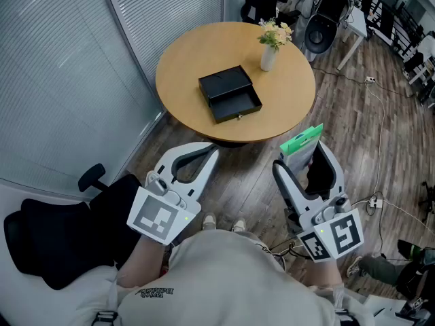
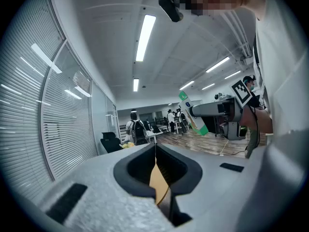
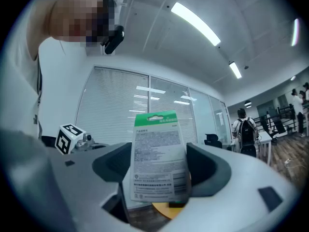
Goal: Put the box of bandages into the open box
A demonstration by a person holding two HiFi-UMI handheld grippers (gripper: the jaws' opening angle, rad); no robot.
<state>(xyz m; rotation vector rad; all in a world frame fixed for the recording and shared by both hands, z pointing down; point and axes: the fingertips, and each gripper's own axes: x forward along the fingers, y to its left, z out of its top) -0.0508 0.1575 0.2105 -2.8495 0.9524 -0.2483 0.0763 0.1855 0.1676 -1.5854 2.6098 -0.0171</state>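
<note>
Box of bandages (image 1: 301,141): held upright in the right tongs (image 1: 304,160), in the air above the wooden floor (image 1: 353,121). It is short of the counter (image 1: 183,66) and well apart from the open box (image 1: 230,94).
Right tongs: spread wide and pressing on the carton low down. The green top stands free above the tips.
Left tongs (image 1: 212,149): closed tight on nothing, held alongside the right.
Handling: it looks like a light, thin, flat card carton. It is probably stiff enough to keep its shape, but a hard squeeze would dent it. The printed faces may be a little slick.
Hold: the low grip leaves the upper part free to lead into the tray. A tilt toward flat will probably be needed before letting go.
Open box: black, near the middle of the counter. Its shallow tray is pulled out toward the person and looks bare inside.
Edges: the tray walls are low, so the carton should clear them easily. The raised black lid section sits just behind the tray and limits entry from the far side.
Room: the near half of the counter is bare wood, giving a straight path in from the front. The vase of flowers (image 1: 269,58) stands near the far right rim, well apart from the tray.
Surroundings: a black office chair (image 1: 61,243) sits at the left, clear of the path.
</note>
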